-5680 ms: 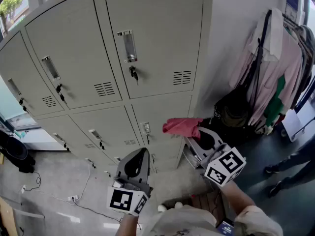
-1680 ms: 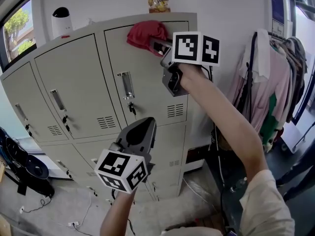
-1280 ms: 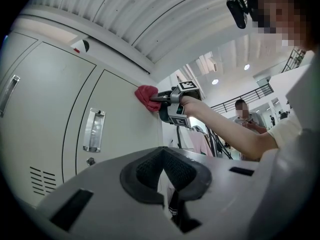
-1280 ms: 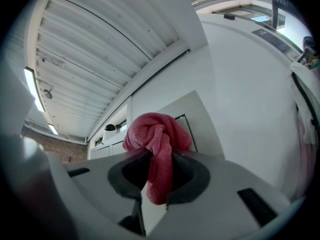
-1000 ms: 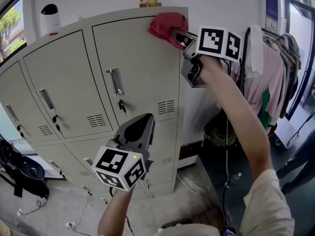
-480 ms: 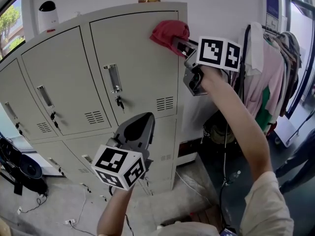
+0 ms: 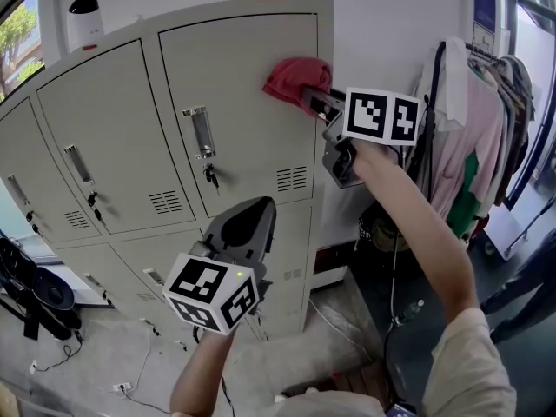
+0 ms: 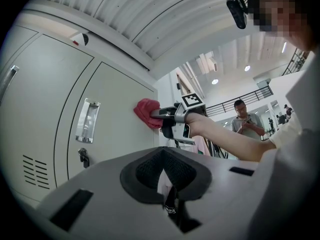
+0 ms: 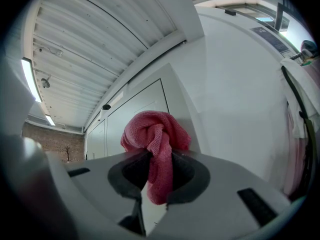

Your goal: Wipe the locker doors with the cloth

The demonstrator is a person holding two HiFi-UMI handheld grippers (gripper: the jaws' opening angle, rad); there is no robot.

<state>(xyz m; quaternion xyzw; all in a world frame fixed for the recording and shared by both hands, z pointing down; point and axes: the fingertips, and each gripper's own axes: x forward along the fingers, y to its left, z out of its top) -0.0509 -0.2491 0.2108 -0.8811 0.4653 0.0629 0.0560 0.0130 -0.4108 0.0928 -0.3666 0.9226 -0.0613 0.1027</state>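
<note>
The right gripper [image 7: 311,101] is clenched on the cloth [image 7: 294,76], a red bundle that bulges out past the jaws in the right gripper view [image 9: 156,134]. The bundle sits against the upper right door [image 7: 234,68], high up and near its right edge, and looks to be touching the panel. The left gripper [image 7: 252,217] hangs low in front of the lower doors, jaws closed on nothing, well apart from the cloth.

The wipe on this door looks only part done, with most of the panel left to cover. Since the cloth is bunched, only a small patch meets the metal, so I'd want slow, overlapping strokes running across and then down, with steady pressure into the door. The handle [image 7: 198,131] and the key [image 7: 209,177] under it are the snags: the bundle could catch there and pull from the jaws, so work around them. The vent [image 7: 291,178] needs a lighter pass.
</note>
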